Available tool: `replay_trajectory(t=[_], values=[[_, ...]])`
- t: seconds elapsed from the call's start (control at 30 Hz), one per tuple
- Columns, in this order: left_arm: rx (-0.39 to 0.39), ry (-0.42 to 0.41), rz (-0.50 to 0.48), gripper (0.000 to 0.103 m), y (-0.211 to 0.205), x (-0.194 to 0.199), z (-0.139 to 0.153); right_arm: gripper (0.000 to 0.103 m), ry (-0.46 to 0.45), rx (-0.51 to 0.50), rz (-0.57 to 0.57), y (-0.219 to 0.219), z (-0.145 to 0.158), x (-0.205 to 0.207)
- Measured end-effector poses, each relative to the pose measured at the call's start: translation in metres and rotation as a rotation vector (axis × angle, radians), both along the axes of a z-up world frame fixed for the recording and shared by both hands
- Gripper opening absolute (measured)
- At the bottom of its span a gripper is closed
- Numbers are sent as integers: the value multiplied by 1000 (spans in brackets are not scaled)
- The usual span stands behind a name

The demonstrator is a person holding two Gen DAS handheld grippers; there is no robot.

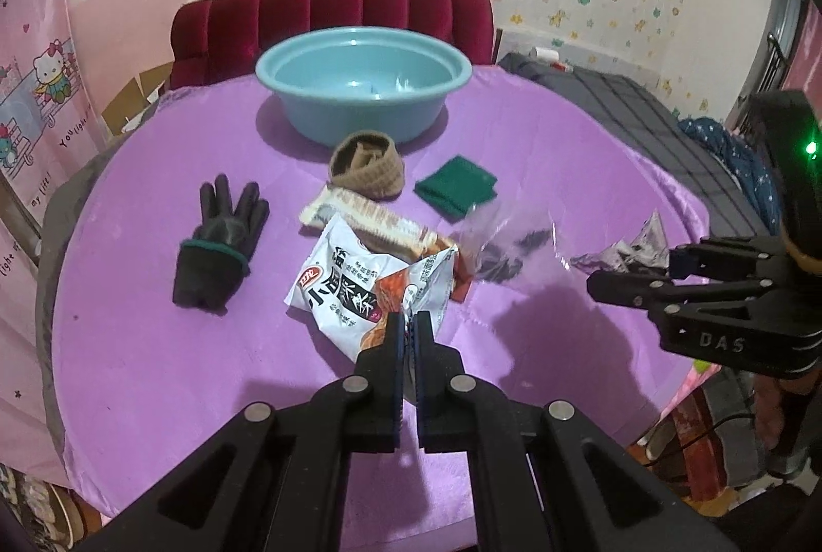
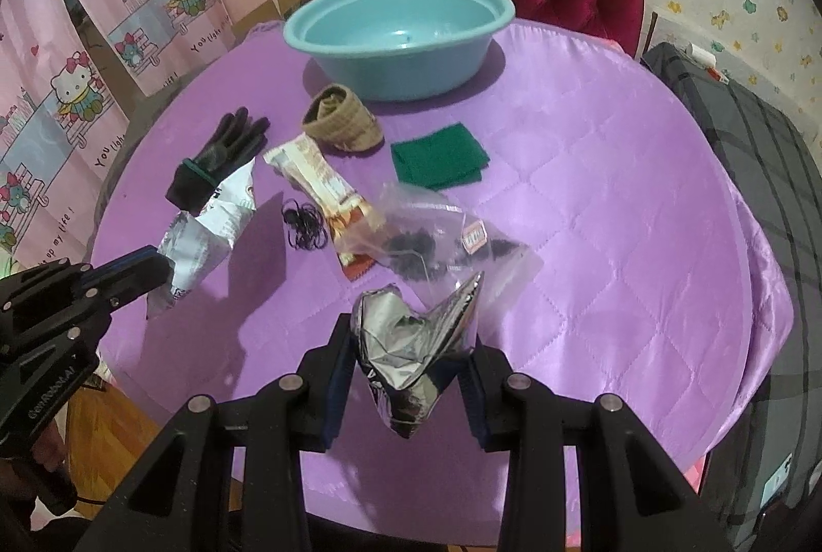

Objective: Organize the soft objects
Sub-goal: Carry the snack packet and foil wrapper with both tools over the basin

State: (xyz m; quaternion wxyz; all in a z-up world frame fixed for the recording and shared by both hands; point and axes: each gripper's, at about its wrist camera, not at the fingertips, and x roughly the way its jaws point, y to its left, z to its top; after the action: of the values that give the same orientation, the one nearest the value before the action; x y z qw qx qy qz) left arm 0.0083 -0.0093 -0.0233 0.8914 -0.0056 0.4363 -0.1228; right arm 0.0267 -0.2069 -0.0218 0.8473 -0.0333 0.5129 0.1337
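Snack bag (image 1: 359, 285), white and printed, hangs pinched by its torn edge in the closed left gripper (image 1: 409, 326) above the purple desk (image 1: 154, 372); the right gripper (image 2: 406, 346) clamps a crumpled foil wrapper (image 2: 411, 362). Both look mid-carry, so next comes a reach toward the blue basin (image 1: 363, 82) at 12 o'clock. Contents of the clear plastic bag (image 2: 436, 239) are hard to make out.
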Motion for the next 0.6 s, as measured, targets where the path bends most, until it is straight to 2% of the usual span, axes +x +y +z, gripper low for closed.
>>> replay_trajectory(t=[0.37, 0.6], values=[[-32, -51, -6, 2, 8, 13, 34, 40, -22, 9, 1, 12, 27, 18], [-44, -76, -35, 2, 3, 30, 55, 40, -43, 15, 5, 20, 56, 39]])
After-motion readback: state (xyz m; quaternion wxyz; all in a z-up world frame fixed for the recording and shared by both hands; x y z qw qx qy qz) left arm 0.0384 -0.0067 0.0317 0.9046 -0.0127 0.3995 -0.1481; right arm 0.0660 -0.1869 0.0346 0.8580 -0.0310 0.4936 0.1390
